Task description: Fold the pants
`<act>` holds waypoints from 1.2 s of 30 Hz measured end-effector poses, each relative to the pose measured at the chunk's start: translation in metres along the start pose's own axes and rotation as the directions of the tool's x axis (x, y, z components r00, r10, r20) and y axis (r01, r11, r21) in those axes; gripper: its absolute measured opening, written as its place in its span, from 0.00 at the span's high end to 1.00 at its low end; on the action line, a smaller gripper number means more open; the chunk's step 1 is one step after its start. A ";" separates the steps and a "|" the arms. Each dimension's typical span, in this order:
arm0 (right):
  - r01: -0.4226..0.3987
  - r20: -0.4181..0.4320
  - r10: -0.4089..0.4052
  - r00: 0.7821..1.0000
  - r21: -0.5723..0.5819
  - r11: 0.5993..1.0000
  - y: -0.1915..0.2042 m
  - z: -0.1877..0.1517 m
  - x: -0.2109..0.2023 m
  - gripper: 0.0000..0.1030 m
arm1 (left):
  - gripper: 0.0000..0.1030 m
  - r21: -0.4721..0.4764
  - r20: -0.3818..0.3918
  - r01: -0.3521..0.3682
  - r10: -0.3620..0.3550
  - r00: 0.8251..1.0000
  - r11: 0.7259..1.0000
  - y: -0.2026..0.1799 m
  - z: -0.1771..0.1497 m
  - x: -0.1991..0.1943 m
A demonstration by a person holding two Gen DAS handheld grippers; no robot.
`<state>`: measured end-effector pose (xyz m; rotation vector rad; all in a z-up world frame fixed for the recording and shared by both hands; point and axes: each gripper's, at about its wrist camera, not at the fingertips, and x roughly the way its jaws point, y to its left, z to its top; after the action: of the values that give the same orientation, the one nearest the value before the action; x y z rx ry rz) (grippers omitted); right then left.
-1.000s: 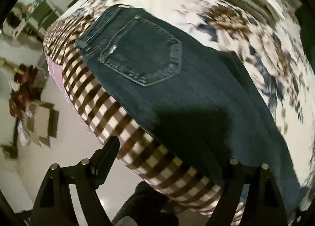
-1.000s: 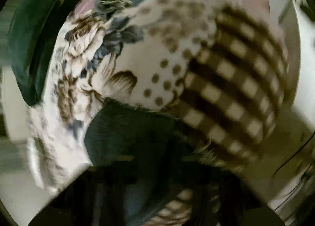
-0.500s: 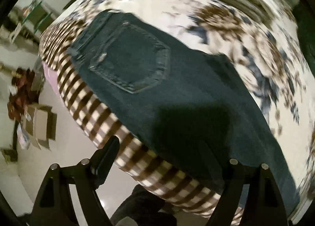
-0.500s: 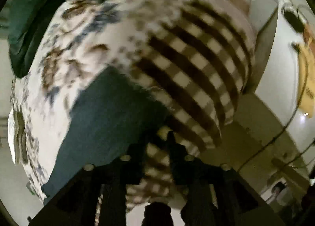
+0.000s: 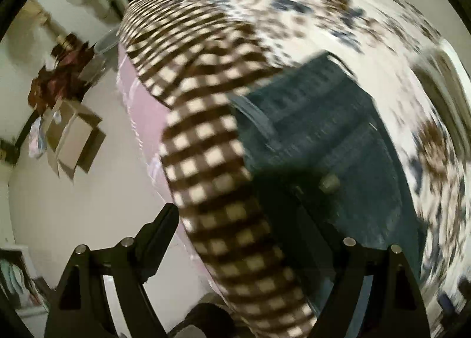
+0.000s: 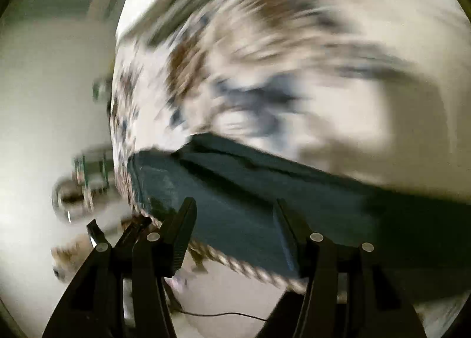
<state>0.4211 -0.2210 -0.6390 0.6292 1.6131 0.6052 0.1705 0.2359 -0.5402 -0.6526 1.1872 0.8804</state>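
Note:
Dark blue-green denim pants lie flat on a bed, the waistband with its button toward me in the left wrist view. My left gripper is open and empty, its jaws spread wide over the bed edge near the waist. In the blurred right wrist view the pants lie folded double, one layer on another. My right gripper is open and empty just above their near edge.
The bed has a floral cover with a brown checked border hanging over a pink side. Cardboard boxes and clutter sit on the pale floor at left. A cable lies on the floor.
The right gripper, shut half a second ago, has opened and swung round over the folded pants. The left gripper has moved to the waist end; the pants now show their button.

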 end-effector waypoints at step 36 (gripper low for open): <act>0.400 0.045 -0.398 0.916 -0.037 0.916 -0.031 0.057 0.038 0.94 | 0.20 -0.003 -0.152 0.162 -0.161 0.975 0.987 -0.018 0.078 0.067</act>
<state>0.4715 -0.2151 -0.6946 0.2596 1.6285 0.3238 0.2338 0.3056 -0.5842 -0.8081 1.2538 0.6971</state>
